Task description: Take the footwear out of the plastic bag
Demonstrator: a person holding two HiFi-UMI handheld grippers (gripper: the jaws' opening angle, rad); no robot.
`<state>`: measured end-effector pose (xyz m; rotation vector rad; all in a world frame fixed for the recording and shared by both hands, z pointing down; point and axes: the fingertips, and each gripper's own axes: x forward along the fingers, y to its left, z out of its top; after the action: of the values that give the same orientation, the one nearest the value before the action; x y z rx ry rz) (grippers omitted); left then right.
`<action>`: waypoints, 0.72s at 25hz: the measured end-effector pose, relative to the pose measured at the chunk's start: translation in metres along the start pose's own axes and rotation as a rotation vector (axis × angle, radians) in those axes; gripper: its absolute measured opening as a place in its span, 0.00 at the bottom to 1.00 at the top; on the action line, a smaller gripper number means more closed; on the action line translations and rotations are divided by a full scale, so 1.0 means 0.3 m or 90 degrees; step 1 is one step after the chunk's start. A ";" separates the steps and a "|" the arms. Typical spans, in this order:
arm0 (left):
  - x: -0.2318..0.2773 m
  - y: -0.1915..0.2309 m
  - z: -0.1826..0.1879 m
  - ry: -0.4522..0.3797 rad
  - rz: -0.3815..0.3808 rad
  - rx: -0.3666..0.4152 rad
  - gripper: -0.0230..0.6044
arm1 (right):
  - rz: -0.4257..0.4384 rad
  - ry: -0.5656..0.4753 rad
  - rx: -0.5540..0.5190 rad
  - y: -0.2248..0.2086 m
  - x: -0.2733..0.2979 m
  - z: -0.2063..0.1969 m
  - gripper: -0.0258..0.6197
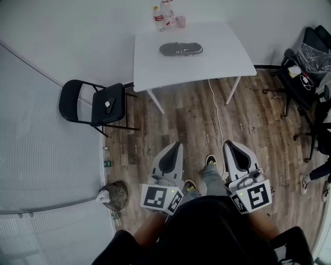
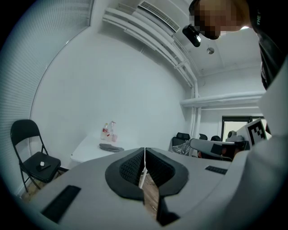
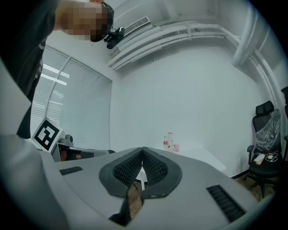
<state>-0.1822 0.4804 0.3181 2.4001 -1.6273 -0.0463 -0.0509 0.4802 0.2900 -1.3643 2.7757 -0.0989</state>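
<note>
Both jaws of the left hand-held gripper (image 1: 175, 146) are pressed together on nothing, and the right hand-held gripper (image 1: 231, 145) is closed and empty in the same way. On the white surface (image 1: 217, 62) lies the grey plastic bag (image 1: 169, 49) with the footwear (image 1: 186, 50) inside, near some bottles (image 1: 164, 15) by the wall. The two grippers point side by side toward it, low before the person and well apart from it, above the wooden floor (image 1: 181, 119); a black folding chair (image 1: 93, 103) stands at the left.
</note>
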 end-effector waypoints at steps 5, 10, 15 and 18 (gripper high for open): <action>0.238 -0.010 0.021 0.009 0.003 0.015 0.08 | 0.005 -0.005 -0.011 -0.225 0.104 0.017 0.07; 0.458 -0.065 0.053 0.014 -0.003 0.040 0.08 | -0.010 -0.020 0.001 -0.481 0.170 0.032 0.07; 0.560 -0.070 0.071 0.021 0.022 0.057 0.08 | -0.013 -0.029 0.031 -0.625 0.209 0.027 0.07; 0.585 -0.057 0.076 0.027 0.045 0.061 0.08 | -0.002 -0.039 0.037 -0.666 0.234 0.031 0.07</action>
<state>-0.1038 0.3209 0.3112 2.3936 -1.7298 0.0966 0.0647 0.3024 0.2954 -1.3348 2.6993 -0.1350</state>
